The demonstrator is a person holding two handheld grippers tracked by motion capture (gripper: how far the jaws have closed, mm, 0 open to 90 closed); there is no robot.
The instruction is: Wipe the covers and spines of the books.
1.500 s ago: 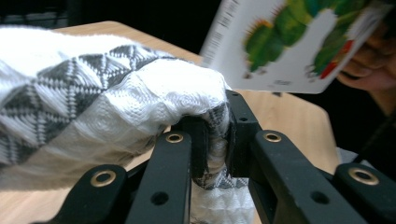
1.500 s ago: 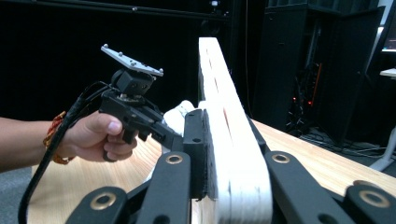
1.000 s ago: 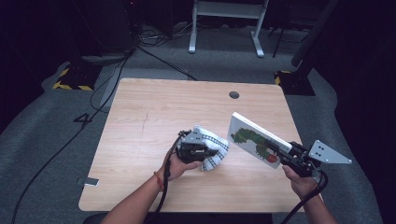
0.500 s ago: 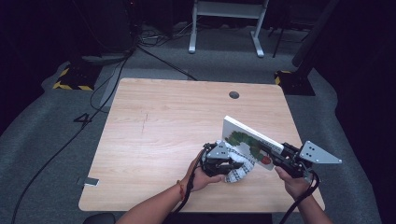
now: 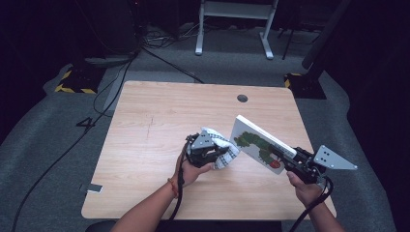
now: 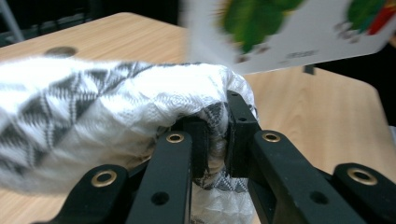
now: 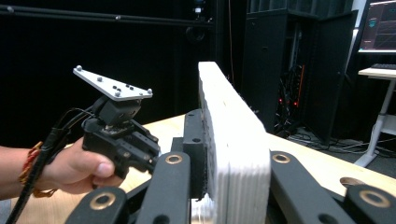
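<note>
left fingers (image 6: 215, 140) clamped on a soft grey-and-white patterned cloth (image 5: 223, 149), right fingers (image 7: 233, 154) on a stiff white caterpillar board book (image 5: 260, 144) | book propped tilted above the wooden surface (image 5: 145, 125), cloth just beside its cover | cloth limp, bunches; book rigid, slick, grip the edge | right gripper view shows the page edges

Legible text: none that I can read. Small print on the book cover (image 6: 299, 32) is too blurred to make out.
</note>
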